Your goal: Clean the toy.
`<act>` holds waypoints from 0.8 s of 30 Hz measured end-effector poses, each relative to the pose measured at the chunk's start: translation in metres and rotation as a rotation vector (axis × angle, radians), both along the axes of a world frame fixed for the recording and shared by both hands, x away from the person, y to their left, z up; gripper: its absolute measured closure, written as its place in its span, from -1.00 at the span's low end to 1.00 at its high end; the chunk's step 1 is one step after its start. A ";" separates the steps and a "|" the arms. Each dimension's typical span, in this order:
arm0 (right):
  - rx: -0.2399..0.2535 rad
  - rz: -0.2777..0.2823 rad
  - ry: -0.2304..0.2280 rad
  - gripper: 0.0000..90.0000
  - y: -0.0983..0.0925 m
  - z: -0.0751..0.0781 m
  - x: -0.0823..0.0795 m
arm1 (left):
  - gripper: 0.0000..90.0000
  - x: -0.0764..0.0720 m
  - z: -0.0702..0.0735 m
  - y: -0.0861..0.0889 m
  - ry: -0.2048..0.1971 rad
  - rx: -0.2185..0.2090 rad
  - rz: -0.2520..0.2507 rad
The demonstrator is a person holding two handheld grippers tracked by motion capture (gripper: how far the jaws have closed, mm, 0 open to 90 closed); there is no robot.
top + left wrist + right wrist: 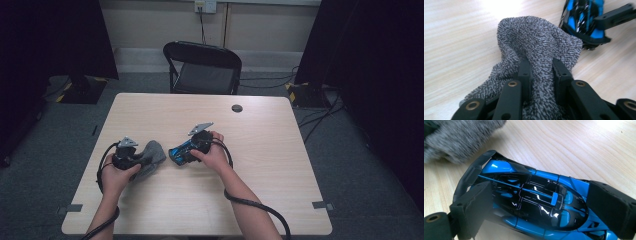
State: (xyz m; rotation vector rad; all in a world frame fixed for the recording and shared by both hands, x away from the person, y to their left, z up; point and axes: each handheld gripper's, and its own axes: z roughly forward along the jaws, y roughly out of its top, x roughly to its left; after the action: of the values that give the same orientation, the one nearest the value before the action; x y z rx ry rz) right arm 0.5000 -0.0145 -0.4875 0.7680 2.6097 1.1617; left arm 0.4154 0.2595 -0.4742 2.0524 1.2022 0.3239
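Observation:
A grey terry cloth [150, 157] lies bunched on the wooden table [260, 150], left of centre. My left gripper [131, 159] is shut on the cloth [539, 42], a fold of it pinched between the black fingers [525, 72]. A blue and black toy car [181, 151] sits just right of the cloth. My right gripper [192, 150] is shut on the toy car [531, 202], its jaws pressing the car's two sides. In the left gripper view the toy car [584, 17] sits at the top right, just beyond the cloth. In the right gripper view the cloth [459, 137] lies blurred at the top left.
A black folding chair [204, 67] stands behind the table's far edge. A round dark grommet [237, 108] sits in the tabletop near the back. Cables trail on the grey floor at the right [320, 117]. Dark curtains stand at both sides.

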 end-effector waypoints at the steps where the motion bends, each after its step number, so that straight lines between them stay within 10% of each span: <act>1: 0.001 0.001 -0.001 -0.85 0.000 0.000 0.000 | 0.61 0.002 -0.002 -0.002 0.001 0.005 -0.004; 24: -0.004 -0.006 0.003 -0.85 0.000 0.000 0.000 | 0.60 0.006 -0.008 -0.026 0.045 0.053 -0.140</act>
State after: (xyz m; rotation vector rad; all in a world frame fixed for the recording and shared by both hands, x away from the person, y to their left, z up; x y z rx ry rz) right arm 0.4996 -0.0140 -0.4870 0.7771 2.6092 1.1536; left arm 0.4217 0.2338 -0.4820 2.1876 1.0793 0.2462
